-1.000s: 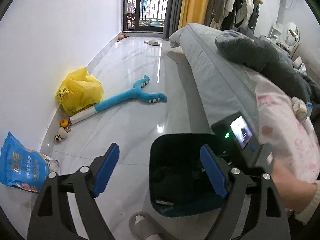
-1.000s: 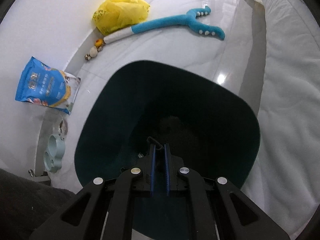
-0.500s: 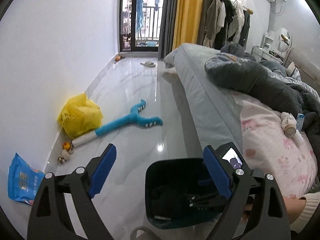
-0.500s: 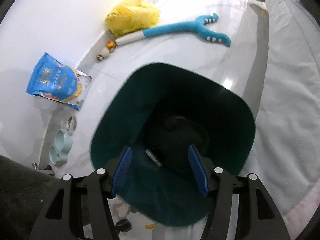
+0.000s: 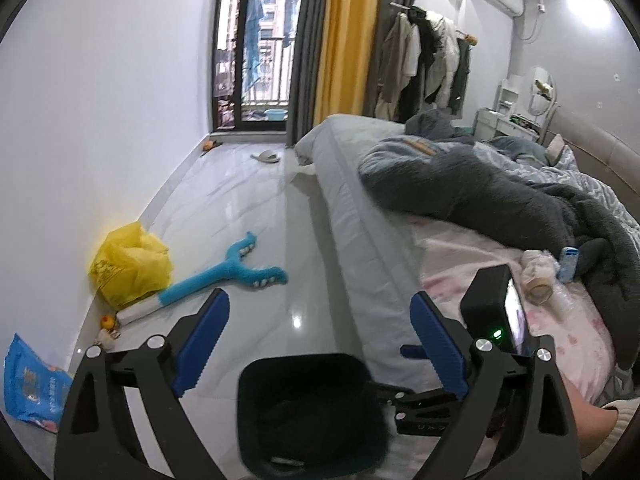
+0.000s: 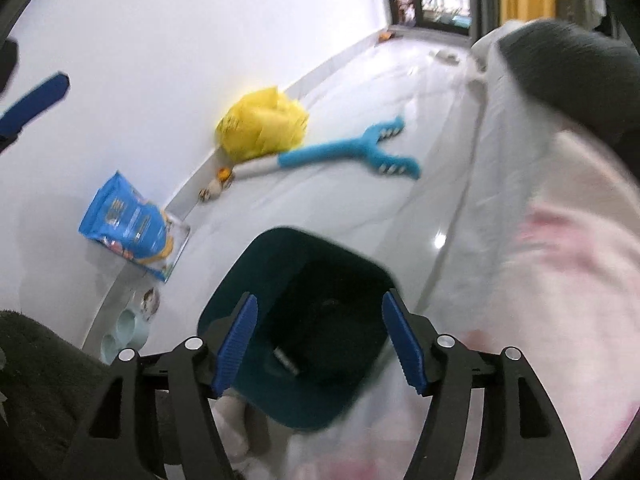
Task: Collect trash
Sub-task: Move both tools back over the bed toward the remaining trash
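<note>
- The bed (image 5: 360, 216) fills the right of both views, with a grey cover, a pink-patterned sheet and a dark fleece blanket (image 5: 500, 204) heaped on top.
- The dark teal bin (image 6: 304, 320) stands on the pale floor right beside the bed's long edge, its mouth open upward; dark contents and a small light scrap lie at its bottom.
- The blue plush toy (image 5: 228, 272), long and forked, lies on the floor beyond the bin, well apart from it.
- The yellow plastic bag (image 5: 128, 264) sits against the wall, just beside the toy's white end, farther from the bin.
- The blue snack pouch (image 6: 128, 224) lies flat by the wall, to the bin's left.
- The left gripper (image 5: 316, 344) hovers above the bin, its jaws opening wide with nothing between them.
- The right gripper (image 6: 320, 340) hangs over the bin's mouth, its jaws opening and empty; the picture is blurred.
- Small crumpled items (image 5: 538, 276) rest on the bed's pink sheet, up and right of the bin.
</note>
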`<state>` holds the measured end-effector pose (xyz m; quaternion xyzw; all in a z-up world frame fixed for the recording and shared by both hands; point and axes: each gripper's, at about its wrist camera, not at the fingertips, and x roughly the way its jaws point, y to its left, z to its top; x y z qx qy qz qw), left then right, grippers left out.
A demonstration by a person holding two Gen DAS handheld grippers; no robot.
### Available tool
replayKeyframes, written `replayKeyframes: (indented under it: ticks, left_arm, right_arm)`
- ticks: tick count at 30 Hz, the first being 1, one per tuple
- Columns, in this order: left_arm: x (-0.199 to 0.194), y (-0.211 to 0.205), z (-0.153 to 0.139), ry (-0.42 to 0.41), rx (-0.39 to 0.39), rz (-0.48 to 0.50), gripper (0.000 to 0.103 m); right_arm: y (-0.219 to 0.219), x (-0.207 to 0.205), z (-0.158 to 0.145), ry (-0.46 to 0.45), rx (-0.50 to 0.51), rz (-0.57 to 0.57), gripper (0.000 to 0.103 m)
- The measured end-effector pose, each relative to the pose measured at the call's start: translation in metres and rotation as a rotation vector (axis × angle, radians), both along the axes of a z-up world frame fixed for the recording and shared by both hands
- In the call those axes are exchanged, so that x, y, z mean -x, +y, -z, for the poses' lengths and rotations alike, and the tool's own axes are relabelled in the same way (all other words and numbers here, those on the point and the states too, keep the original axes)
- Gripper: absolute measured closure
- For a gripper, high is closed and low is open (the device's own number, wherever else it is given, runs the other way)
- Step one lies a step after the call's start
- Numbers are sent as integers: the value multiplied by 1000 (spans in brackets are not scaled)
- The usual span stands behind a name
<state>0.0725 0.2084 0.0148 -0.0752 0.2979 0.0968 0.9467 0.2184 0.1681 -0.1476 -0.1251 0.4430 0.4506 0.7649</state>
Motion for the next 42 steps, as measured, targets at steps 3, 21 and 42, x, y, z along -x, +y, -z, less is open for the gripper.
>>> replayKeyframes:
  ticks: [3,21,42]
  left_arm:
    - [-9,-19,-4,-13,-5,30,9]
    - [-59,-104,-2,-11,16,151,9]
    - [-113,-197,21,14,61,284,7]
  right_arm:
    - [-27,-11,-14,-22,-39,42,35]
    - [-160,-38,-48,-189,-71,237,31]
    - [-290,-61,-27,-210,-66,413,31]
